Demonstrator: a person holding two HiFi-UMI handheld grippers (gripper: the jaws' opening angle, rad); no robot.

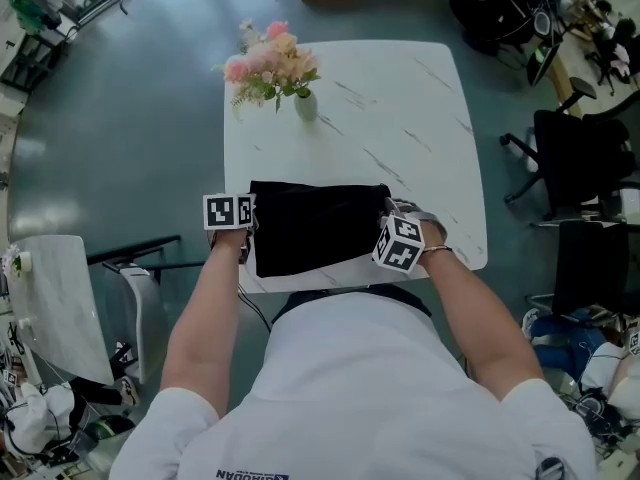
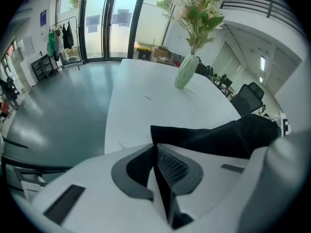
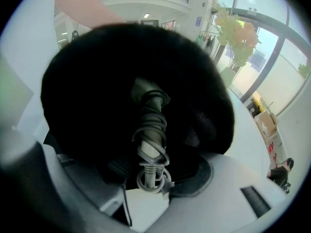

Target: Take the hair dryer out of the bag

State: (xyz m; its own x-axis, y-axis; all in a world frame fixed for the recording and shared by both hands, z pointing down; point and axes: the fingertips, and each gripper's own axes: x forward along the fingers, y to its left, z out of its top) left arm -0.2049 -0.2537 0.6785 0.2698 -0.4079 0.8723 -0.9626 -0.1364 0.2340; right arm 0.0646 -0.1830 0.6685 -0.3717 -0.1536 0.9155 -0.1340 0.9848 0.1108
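Observation:
A black fabric bag [image 1: 315, 228] lies on the near edge of the white marble table [image 1: 400, 118]. My left gripper [image 1: 250, 230] is at the bag's left end, and in the left gripper view its jaws [image 2: 156, 152] are pinched on a corner of the black cloth [image 2: 218, 135]. My right gripper [image 1: 392, 216] is at the bag's right end. In the right gripper view the bag's dark mouth [image 3: 97, 81] fills the picture. The grey hair dryer handle [image 3: 150, 130], wound with its cord, sticks out between the jaws of that gripper [image 3: 151, 154], whose pads sit against it.
A vase of pink flowers [image 1: 305, 103] stands at the table's far left corner, also in the left gripper view [image 2: 186, 72]. Black office chairs [image 1: 580, 148] stand to the right of the table, and a folded white table [image 1: 60, 308] stands at the left.

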